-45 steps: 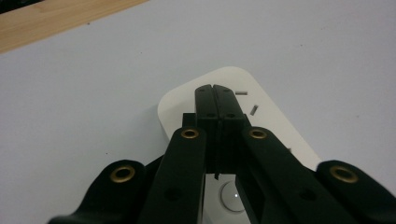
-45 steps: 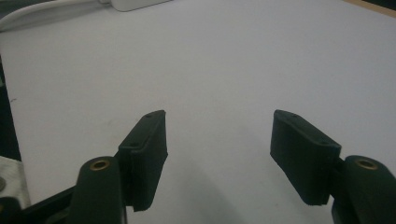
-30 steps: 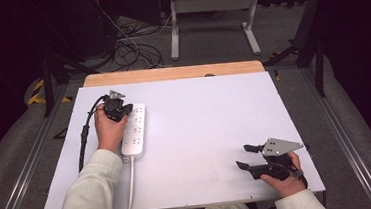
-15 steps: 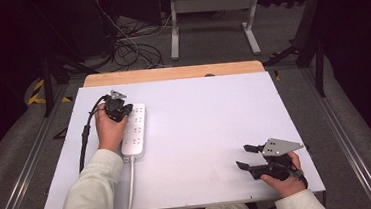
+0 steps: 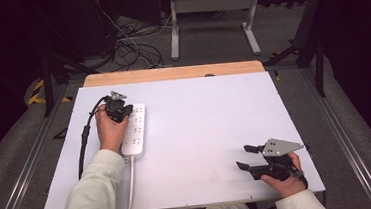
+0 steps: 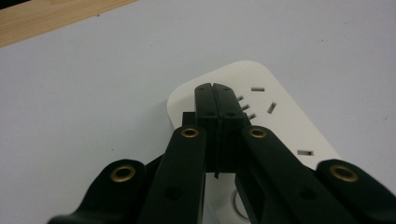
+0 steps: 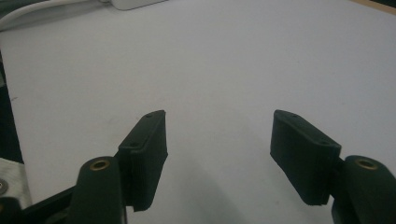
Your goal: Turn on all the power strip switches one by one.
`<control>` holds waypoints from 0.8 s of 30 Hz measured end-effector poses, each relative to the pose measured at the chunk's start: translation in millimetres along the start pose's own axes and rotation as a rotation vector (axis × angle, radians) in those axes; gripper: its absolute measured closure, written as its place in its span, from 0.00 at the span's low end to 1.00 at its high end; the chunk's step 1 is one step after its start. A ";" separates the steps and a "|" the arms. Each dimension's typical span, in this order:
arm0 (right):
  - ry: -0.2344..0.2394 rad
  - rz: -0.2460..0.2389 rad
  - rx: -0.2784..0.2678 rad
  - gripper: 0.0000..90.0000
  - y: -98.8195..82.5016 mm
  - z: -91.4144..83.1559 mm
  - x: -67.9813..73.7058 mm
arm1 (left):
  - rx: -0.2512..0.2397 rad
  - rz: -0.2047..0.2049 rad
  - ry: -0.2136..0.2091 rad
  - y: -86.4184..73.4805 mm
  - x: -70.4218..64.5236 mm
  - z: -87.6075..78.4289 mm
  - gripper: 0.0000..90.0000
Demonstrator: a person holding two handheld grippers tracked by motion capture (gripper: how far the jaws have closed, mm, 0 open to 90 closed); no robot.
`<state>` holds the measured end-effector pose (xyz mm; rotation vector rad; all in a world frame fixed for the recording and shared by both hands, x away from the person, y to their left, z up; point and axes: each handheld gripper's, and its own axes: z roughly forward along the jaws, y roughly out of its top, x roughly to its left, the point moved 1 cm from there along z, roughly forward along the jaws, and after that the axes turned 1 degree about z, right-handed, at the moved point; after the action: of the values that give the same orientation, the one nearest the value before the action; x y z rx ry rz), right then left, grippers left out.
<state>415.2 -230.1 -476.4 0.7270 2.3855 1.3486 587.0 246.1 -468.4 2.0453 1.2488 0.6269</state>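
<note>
We see a white power strip (image 5: 134,130) lying flat on the left part of the white table (image 5: 210,127), its long axis running away from the person, socket slots facing up (its white cord (image 5: 129,189) trails toward the near edge)

Bright, evenly lit table (image 5: 201,133), dark surroundings; soft shadows, near parts slightly blurred.
</note>
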 end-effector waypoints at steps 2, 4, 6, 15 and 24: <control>0.001 -0.001 0.001 0.41 -0.1 0.1 0.2 | 0.000 -0.008 0.002 -0.7 -0.7 -0.2 1.00; 0.003 -0.001 0.000 0.41 -0.2 0.0 0.6 | -0.007 -0.010 0.000 -1.3 -0.5 0.2 1.00; 0.002 0.000 0.001 0.41 -0.4 -0.1 0.5 | -0.004 -0.005 0.004 -1.5 -0.9 0.3 1.00; 0.005 0.003 0.001 0.41 -0.8 0.2 0.7 | 0.043 0.026 0.049 3.5 -6.7 1.3 1.00; -0.005 0.003 -0.007 0.41 0.1 -1.8 -0.2 | -0.082 -0.009 -0.053 12.3 -5.7 -28.9 1.00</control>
<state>414.5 -231.4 -475.3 0.7320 2.3760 1.3540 572.0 245.0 -440.1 1.9750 1.1822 0.6062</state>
